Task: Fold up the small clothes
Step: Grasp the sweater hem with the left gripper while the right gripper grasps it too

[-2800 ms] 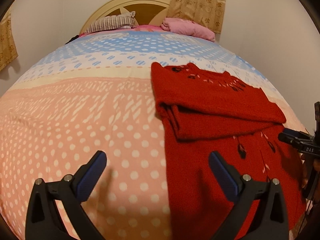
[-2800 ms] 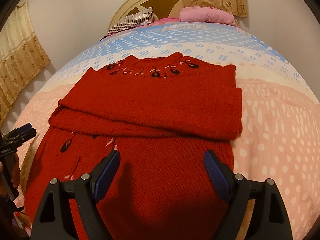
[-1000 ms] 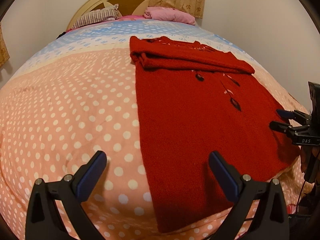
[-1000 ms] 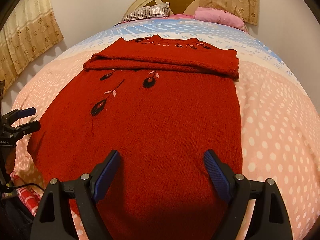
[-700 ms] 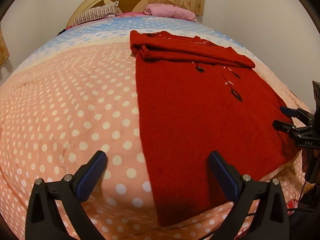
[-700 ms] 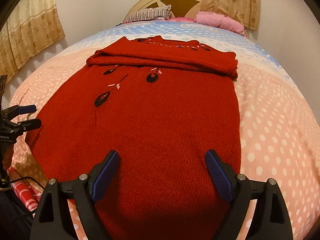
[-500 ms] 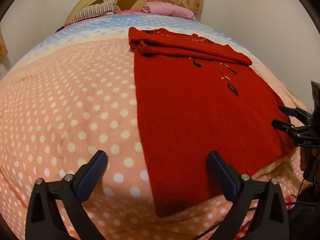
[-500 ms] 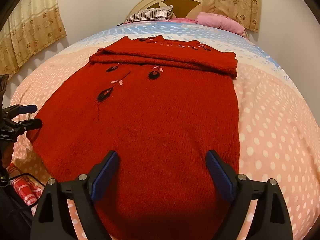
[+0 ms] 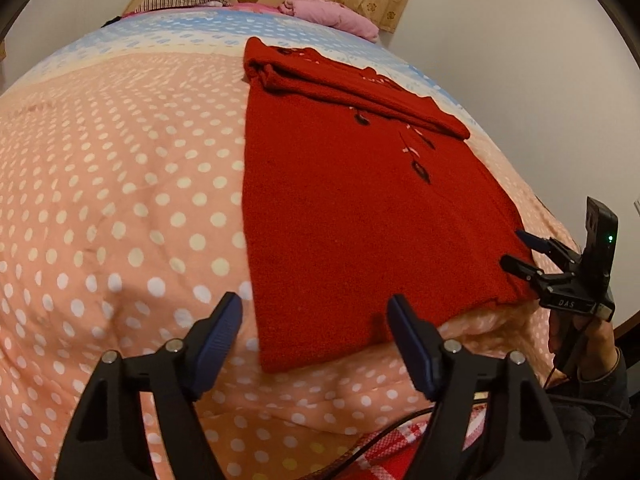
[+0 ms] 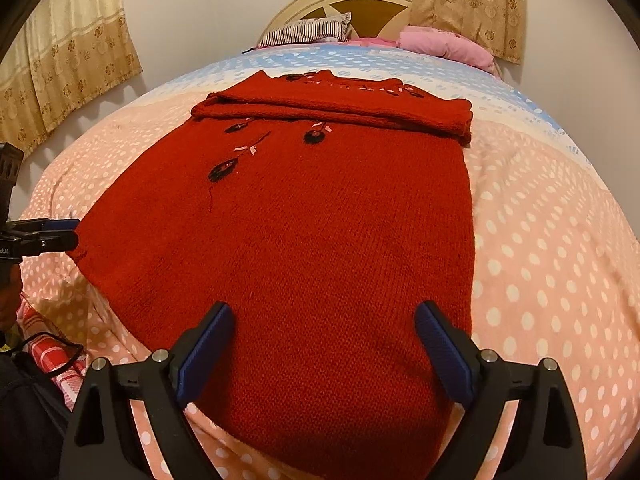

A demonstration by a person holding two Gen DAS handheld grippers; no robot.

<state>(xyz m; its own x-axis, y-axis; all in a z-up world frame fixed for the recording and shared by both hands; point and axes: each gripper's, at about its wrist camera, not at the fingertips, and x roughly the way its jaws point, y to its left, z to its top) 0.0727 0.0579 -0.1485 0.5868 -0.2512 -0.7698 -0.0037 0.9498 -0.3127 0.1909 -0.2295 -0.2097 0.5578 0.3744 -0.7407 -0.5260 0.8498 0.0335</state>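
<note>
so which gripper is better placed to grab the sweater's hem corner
Left, probably: the red sweater's hem corner lies between the open left gripper's fingers, while the open right gripper sits over the sweater's body.

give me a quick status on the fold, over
Left gripper and right gripper open, empty, at the near hem. Red sweater flat on bed, sleeves folded across the top. Nothing in the way.

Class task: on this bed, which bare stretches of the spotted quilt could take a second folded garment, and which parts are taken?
Free: the broad pink spotted quilt left of the red sweater, and a narrower strip on its other side. The blue band between the sweater's folded sleeves and the pillows is also bare. Crowded: the near edge, where both open tools, left and right, hover.
</note>
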